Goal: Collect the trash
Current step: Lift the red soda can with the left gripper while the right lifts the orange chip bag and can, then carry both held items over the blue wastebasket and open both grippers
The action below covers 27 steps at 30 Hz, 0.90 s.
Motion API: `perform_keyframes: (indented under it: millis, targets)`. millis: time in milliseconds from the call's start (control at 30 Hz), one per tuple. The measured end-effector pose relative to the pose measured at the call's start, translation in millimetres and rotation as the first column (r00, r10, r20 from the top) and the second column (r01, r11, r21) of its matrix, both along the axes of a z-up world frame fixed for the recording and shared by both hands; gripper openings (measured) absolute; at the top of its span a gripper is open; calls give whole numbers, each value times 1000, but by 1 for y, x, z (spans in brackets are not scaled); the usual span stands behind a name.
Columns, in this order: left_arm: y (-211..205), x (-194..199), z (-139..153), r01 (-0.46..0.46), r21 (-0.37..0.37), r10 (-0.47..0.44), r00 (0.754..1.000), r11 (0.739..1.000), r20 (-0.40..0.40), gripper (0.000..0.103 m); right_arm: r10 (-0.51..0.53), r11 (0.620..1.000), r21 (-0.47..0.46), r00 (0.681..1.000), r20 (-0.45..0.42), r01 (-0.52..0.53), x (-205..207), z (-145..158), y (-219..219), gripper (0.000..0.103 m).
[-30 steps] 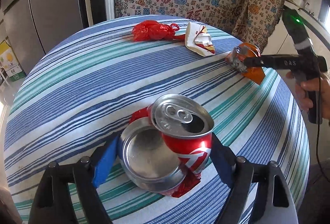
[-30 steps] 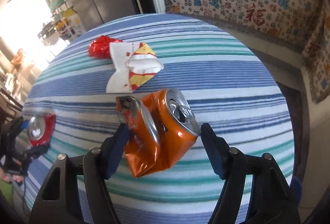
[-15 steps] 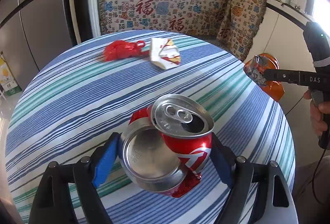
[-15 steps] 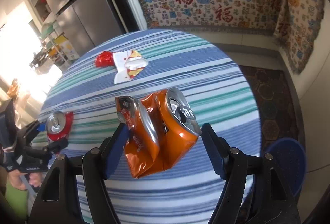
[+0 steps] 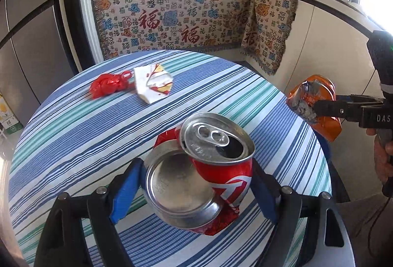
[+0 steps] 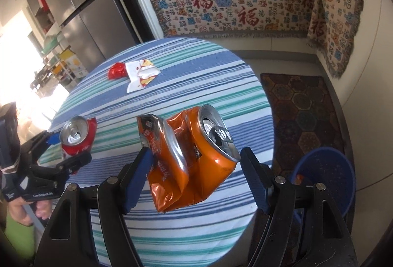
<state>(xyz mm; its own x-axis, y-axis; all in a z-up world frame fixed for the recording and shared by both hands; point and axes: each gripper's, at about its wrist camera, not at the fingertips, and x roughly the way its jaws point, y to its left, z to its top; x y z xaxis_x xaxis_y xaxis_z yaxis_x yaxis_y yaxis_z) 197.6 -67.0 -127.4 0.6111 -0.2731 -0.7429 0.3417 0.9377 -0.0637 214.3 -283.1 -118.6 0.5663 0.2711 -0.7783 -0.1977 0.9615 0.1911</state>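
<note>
My left gripper clamped the crushed red can — my right gripper pinched the crushed orange can off the table edge.

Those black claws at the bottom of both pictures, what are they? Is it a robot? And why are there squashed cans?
No robot: a person holds a grabbing tool in each hand, with a camera on each. One picture looks along the left gripper, clamped on a crushed red can. The other looks along the right gripper, clamped on a crushed orange can. Both cans are lifted off the striped table. Still lying there: a red wrapper and a torn white packet. A blue bin stands on the floor.
</note>
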Motion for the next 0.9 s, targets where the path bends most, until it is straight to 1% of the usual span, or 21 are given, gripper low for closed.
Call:
perform_keyframes:
  millis: [267, 600, 767, 900]
  targets:
    - [-34, 2, 10, 55, -8, -55, 998, 998, 11, 85, -52, 999, 9, 999, 0, 52, -11, 3, -29, 75]
    - [-80, 4, 13, 119, -12, -119, 993, 993, 6, 85, -122, 992, 22, 993, 9, 121, -20, 6, -73, 75]
    - [-110, 10, 15, 159, -40, -160, 987, 986, -10, 85, -184, 983, 20, 983, 12, 183, -25, 10, -109, 75]
    - [-150, 12, 19, 223, -70, -224, 974, 972, -19, 85, -247, 969, 5, 969, 25, 247, -34, 17, -147, 75]
